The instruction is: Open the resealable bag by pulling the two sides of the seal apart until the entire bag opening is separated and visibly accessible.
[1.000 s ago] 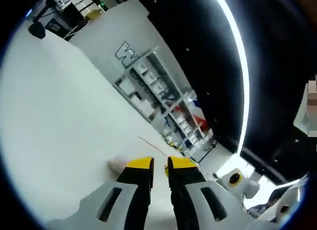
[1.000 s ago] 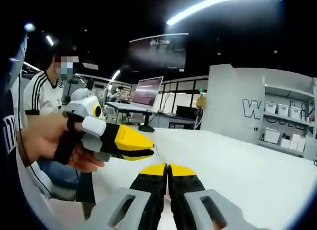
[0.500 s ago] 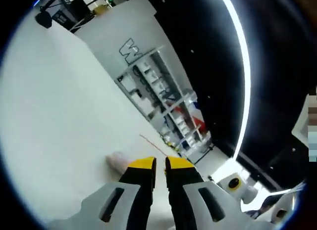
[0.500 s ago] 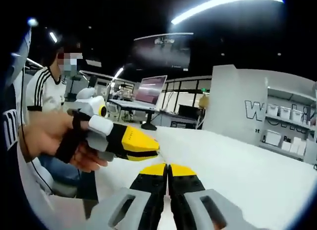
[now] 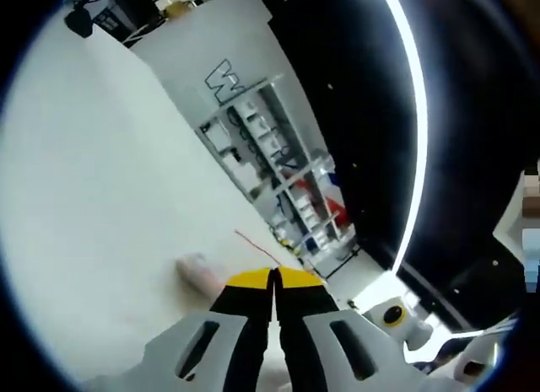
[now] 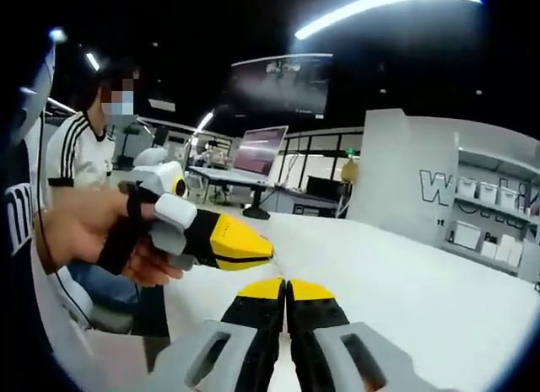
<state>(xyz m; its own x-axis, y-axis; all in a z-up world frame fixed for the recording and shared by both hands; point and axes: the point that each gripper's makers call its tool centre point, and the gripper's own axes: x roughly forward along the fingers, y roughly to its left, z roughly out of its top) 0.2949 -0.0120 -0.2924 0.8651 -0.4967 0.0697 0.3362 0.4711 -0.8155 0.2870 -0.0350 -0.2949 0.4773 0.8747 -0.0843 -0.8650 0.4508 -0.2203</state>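
- In the left gripper view we see the left gripper (image 5: 273,278), black with yellow tips, with its 2 jaws pressed together; a thin red line (image 5: 258,248) runs from the tips toward 11 o'clock, and whether the jaws pinch it we cannot tell.
- Just beside the tips at 9 o'clock lies a small pale, pinkish blurred object (image 5: 199,271) on the white table (image 5: 93,206); we cannot tell what it is.
- At 12 o'clock from the tips stands a white shelf unit with small boxes (image 5: 278,177).
- We cannot make out the resealable bag as such in either view.
- In the right gripper view the right gripper (image 6: 286,287) has its yellow tips pressed together, with nothing visible between them.
- The left gripper enters there at 10 o'clock, held by a person's hand (image 6: 93,236), its tips shut and near the right gripper's tips but apart from them.
- A person in a white shirt with black stripes (image 6: 78,153) sits at 9 o'clock.
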